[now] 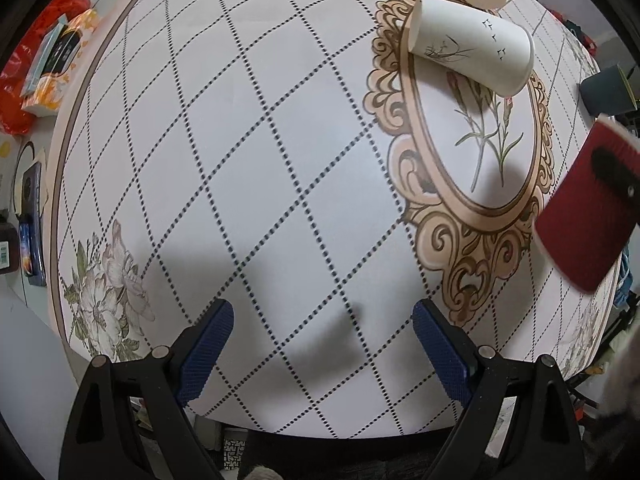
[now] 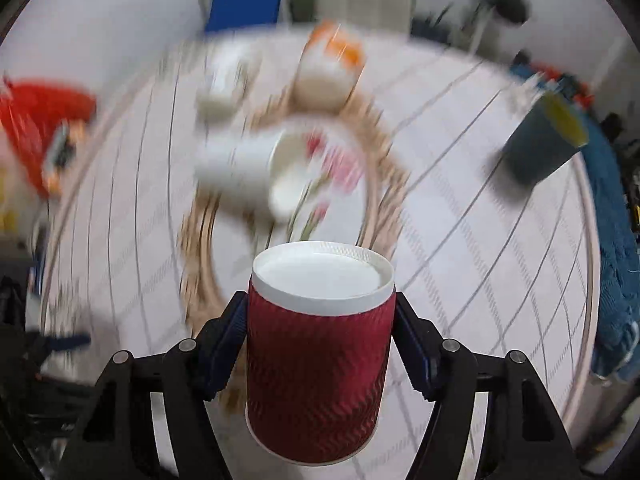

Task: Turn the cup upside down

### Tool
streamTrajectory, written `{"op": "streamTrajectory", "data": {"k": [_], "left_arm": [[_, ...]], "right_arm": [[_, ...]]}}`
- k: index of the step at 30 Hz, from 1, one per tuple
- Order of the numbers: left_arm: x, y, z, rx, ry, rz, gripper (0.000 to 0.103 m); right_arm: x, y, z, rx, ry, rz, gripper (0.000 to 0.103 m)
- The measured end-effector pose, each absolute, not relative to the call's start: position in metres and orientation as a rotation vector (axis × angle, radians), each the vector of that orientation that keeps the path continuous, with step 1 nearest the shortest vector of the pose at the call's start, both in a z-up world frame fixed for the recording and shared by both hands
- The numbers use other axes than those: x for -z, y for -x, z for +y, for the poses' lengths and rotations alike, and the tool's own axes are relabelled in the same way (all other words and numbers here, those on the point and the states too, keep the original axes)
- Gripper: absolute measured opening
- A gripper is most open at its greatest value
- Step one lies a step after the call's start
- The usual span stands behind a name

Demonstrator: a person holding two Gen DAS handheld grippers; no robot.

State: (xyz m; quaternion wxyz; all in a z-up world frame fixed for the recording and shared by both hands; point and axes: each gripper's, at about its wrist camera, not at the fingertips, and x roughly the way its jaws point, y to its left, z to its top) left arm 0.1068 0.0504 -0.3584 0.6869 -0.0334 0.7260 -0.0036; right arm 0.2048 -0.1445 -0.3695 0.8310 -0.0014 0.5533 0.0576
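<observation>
My right gripper [image 2: 320, 344] is shut on a dark red ribbed paper cup [image 2: 316, 368], held above the table with its white base facing away from the camera. The background is motion-blurred. The same red cup [image 1: 588, 208] shows at the right edge of the left wrist view, tilted in the air, with a black finger across it. My left gripper [image 1: 323, 344] is open and empty, low over the patterned tablecloth [image 1: 260, 160] near the front edge.
A white paper cup [image 1: 472, 48] lies on its side on the ornate oval motif; it also shows in the right wrist view [image 2: 248, 172]. An orange-patterned cup [image 2: 328, 72] and another white cup [image 2: 224, 84] lie behind. A dark blue cup [image 2: 540, 144] stands at right. Red bag [image 1: 24, 80] at left.
</observation>
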Motion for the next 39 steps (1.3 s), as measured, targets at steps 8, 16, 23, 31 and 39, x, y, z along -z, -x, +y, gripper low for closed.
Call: {"op": "streamTrajectory", "data": {"k": [8, 16, 23, 31, 39], "left_arm": [[0.363, -0.118, 0.039, 0.032, 0.032, 1.637, 0.092], [0.357, -0.120, 0.023, 0.069, -0.003, 1.612, 0.092], [0.327, -0.116, 0.003, 0.105, -0.078, 1.518, 0.092], [0.275, -0.093, -0.008, 0.166, -0.127, 1.390, 0.096], [0.219, -0.064, -0.021, 0.202, -0.148, 1.273, 0.096]], "right_arm": [[0.384, -0.183, -0.157, -0.047, 0.014, 0.918, 0.072], [0.374, -0.154, -0.168, -0.055, -0.040, 0.971, 0.073], [0.369, -0.146, -0.177, 0.017, -0.077, 1.050, 0.089], [0.324, -0.094, -0.203, 0.227, -0.156, 1.122, 0.096], [0.266, -0.042, -0.210, 0.346, -0.136, 1.106, 0.096]]}}
